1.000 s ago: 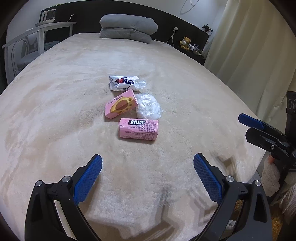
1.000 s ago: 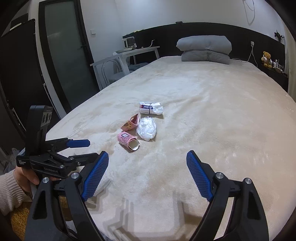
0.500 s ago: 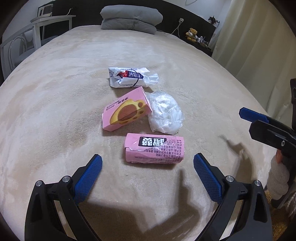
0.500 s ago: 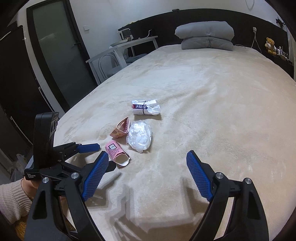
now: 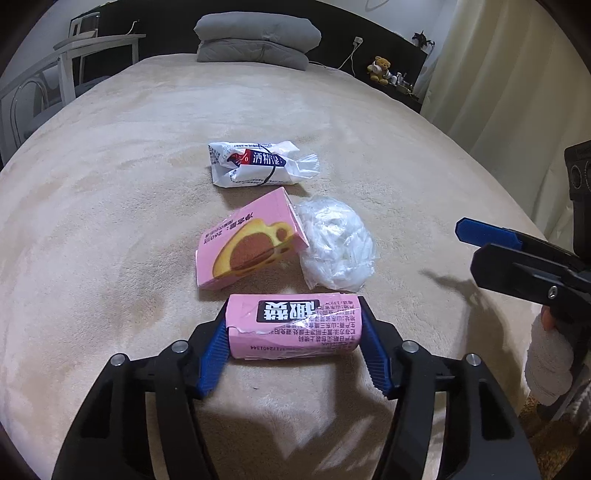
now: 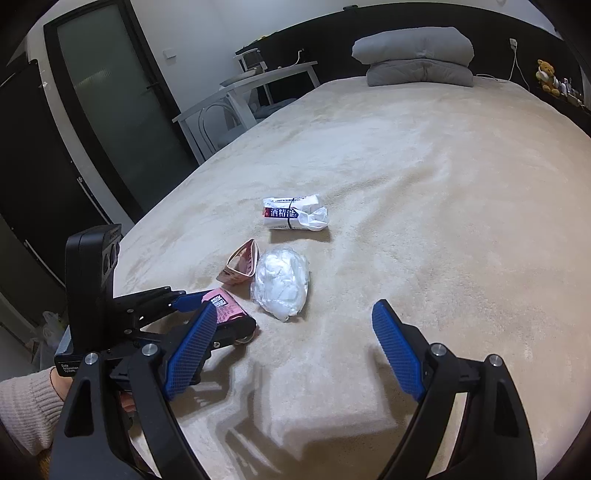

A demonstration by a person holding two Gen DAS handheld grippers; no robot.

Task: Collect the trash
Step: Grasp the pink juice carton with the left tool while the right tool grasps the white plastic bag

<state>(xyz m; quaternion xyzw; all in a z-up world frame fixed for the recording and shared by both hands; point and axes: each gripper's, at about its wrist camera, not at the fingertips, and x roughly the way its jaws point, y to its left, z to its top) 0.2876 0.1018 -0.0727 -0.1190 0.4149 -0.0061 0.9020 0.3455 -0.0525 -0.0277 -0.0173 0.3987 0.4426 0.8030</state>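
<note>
Trash lies on a beige bed (image 5: 110, 184). My left gripper (image 5: 293, 332) is shut on a pink carton with black lettering (image 5: 291, 326), one blue pad at each end; the carton also shows in the right wrist view (image 6: 225, 306). Behind it lie a pink box with a cake picture (image 5: 247, 247), a crumpled clear plastic bag (image 5: 336, 247) and a white wipes packet (image 5: 255, 166). My right gripper (image 6: 291, 350) is open and empty, to the right of the pile, near the plastic bag (image 6: 282, 284).
Grey folded pillows (image 5: 258, 35) lie at the bed's head. A white desk and chair (image 6: 251, 96) stand on the left side, a dark glass door (image 6: 110, 110) beyond. Curtains (image 5: 509, 81) hang on the right. A teddy bear (image 5: 380, 68) sits on a shelf.
My left gripper moved forward to the pink carton and closed its pads on the carton's two ends. My right gripper moved a little closer to the pile and stayed open.
</note>
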